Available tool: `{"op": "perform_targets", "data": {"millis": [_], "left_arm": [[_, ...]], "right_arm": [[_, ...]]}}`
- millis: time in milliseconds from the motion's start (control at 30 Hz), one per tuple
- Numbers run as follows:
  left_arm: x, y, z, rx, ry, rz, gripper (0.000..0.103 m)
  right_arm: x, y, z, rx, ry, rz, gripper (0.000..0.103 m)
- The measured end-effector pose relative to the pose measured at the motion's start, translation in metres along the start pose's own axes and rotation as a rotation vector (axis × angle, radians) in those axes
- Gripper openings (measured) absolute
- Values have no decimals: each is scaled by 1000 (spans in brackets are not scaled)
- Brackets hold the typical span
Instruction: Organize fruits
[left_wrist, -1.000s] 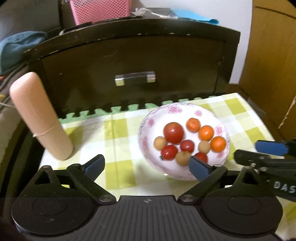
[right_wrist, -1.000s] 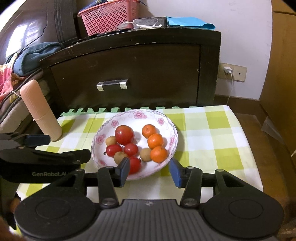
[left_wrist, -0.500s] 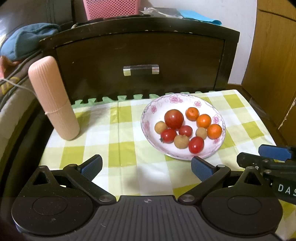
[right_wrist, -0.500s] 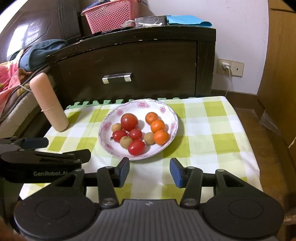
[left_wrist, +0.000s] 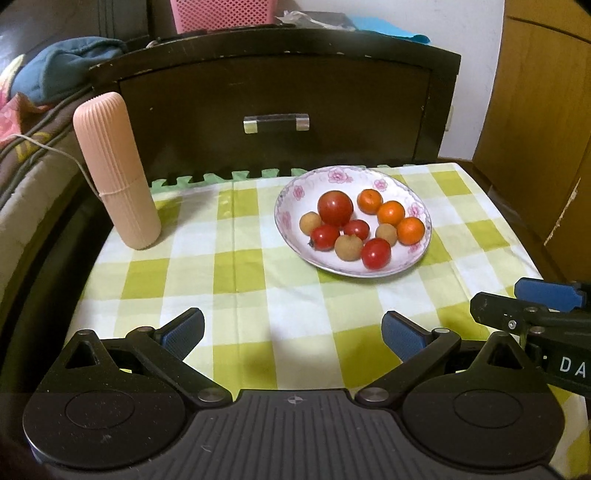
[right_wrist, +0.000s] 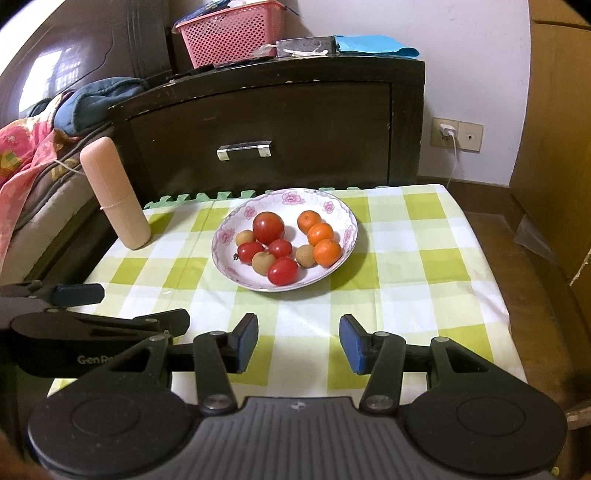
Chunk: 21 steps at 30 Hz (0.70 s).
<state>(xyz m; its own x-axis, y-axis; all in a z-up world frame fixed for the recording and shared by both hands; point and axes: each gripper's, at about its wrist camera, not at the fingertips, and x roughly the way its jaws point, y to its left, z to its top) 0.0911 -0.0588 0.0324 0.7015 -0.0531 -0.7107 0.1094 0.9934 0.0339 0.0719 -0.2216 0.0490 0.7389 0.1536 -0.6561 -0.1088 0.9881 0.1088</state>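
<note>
The fruits sit together in the flowered bowl (right_wrist: 347, 236), which rests on the checked cloth toward the far middle of the surface (right_wrist: 424, 266). Inside it, the big red tomato (right_wrist: 268, 227) lies at the far side, three smaller red ones crowd below it, three oranges (right_wrist: 320, 234) line the right side, and a few small brown fruits (right_wrist: 263, 262) fill the gaps. Everything touches something else, so your main risk is nudging: pinch one fruit and its neighbours may roll, and a round one could climb the shallow rim and run off across the cloth.

Your right claw (right_wrist: 298, 341) hangs near you, well short of the bowl, its jaws spread to a middling gap and holding nothing. Your left claw (left_wrist: 291, 334) is also back at the near edge, jaws spread wide and empty. The two tools sit close beside each other, so if you drive both toward the bowl at once they may collide.

The small tomatoes look soft; squeeze hard and you could split one. Press down on the near rim and the bowl may tip or skid on the loose cloth.

At the far left stands a tall pink ribbed case (left_wrist: 116, 171), upright and narrow. A wide left swing could topple it.
</note>
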Motion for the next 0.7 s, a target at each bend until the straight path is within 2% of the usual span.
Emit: {"op": "perform_targets", "data": {"millis": [700], "left_arm": [[-22,0,-33,31,34,22,103]], "right_arm": [[-19,9,-36,9,61,-23,47]]}}
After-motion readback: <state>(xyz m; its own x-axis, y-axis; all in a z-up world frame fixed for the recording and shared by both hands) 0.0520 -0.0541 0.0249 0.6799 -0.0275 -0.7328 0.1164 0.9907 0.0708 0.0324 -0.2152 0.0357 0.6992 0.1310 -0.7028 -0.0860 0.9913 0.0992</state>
